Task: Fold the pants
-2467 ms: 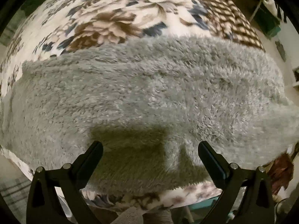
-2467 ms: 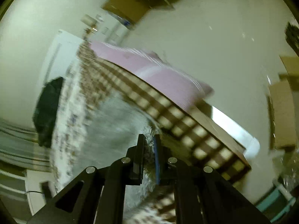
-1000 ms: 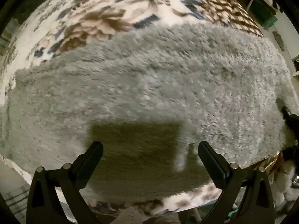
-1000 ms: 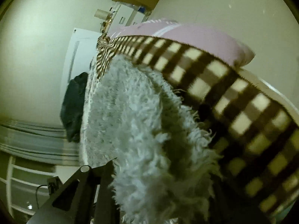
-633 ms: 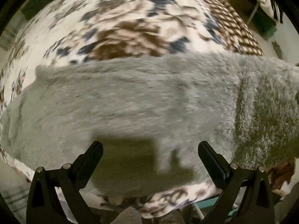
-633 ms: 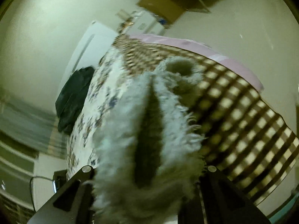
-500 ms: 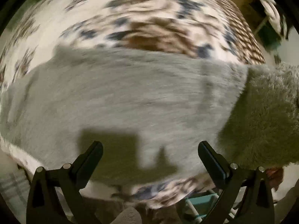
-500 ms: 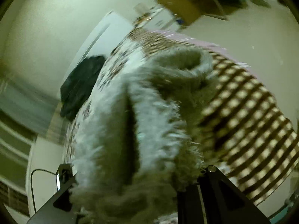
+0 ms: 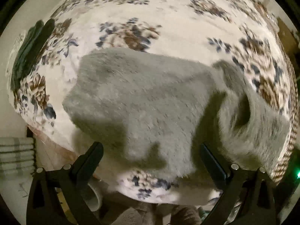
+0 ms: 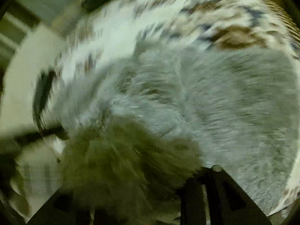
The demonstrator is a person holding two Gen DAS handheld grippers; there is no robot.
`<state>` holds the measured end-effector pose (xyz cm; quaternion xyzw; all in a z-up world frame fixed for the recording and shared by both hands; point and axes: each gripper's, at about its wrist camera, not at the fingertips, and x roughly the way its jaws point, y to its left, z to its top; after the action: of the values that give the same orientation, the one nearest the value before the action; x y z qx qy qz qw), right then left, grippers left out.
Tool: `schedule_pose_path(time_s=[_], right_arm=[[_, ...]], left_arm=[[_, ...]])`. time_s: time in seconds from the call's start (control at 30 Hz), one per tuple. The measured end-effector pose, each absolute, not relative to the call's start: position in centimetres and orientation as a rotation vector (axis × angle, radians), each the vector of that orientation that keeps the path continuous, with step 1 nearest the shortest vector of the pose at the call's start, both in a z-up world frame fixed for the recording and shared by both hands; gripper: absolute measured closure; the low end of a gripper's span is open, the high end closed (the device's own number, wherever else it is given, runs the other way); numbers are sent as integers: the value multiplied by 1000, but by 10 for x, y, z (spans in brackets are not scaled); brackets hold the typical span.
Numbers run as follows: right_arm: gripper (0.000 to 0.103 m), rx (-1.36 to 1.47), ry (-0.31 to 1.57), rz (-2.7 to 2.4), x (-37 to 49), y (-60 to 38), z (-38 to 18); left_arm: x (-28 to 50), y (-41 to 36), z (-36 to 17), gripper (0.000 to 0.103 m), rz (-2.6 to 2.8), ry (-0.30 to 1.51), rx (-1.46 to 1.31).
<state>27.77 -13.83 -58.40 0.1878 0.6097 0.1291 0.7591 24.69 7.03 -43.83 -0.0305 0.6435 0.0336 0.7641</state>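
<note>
Pants (image 9: 150, 101) lie partly folded on the bed (image 9: 178, 24); the left gripper (image 9: 150, 155) is spread wide and empty. The right gripper (image 10: 150, 183) has just been opening with fleece between its jaws; hold uncertain; smoothing remains.

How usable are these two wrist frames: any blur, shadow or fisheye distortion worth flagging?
Left wrist: mild motion blur; the grey fleece pants stay readable, a hard gripper-shaped shadow falls across them, and the floral blanket bulges from the fisheye. Right wrist: heavy smear; dim fleece bunched against the lens hides most of the jaws, so little is legible.
</note>
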Motion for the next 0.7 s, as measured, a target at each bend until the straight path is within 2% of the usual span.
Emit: schedule_pose_path(time_s=[0.03, 0.1, 0.23, 0.4, 0.43, 0.47, 0.5, 0.53, 0.6, 0.7], right_arm=[[34, 456, 1323, 295, 271, -138, -582], [27, 547, 1302, 298, 260, -150, -571], [24, 695, 1275, 175, 238, -205, -550], [24, 690, 1298, -20, 220, -263, -551], [24, 690, 1308, -45, 218, -274, -556], [24, 698, 1316, -64, 214, -282, -562], [24, 701, 1318, -77, 211, -287, -565], [24, 700, 1321, -93, 206, -290, -569], [24, 705, 1327, -114, 204, -299, -580], [24, 717, 1327, -122, 201, -299, -588]], left_arm=[[249, 74, -436, 0, 60, 1393, -85], [256, 75, -433, 0, 16, 1389, -122], [271, 49, -442, 0, -120, 1436, -208], [280, 1, -460, 0, -205, 1449, -186], [281, -10, -465, 4, -233, 1452, -192], [283, -20, -470, 9, -257, 1456, -181], [285, -31, -476, 22, -267, 1457, -151], [285, -41, -483, 48, -280, 1460, -120], [286, -52, -499, 90, -305, 1487, -101], [280, -46, -498, 94, -332, 1444, -124]])
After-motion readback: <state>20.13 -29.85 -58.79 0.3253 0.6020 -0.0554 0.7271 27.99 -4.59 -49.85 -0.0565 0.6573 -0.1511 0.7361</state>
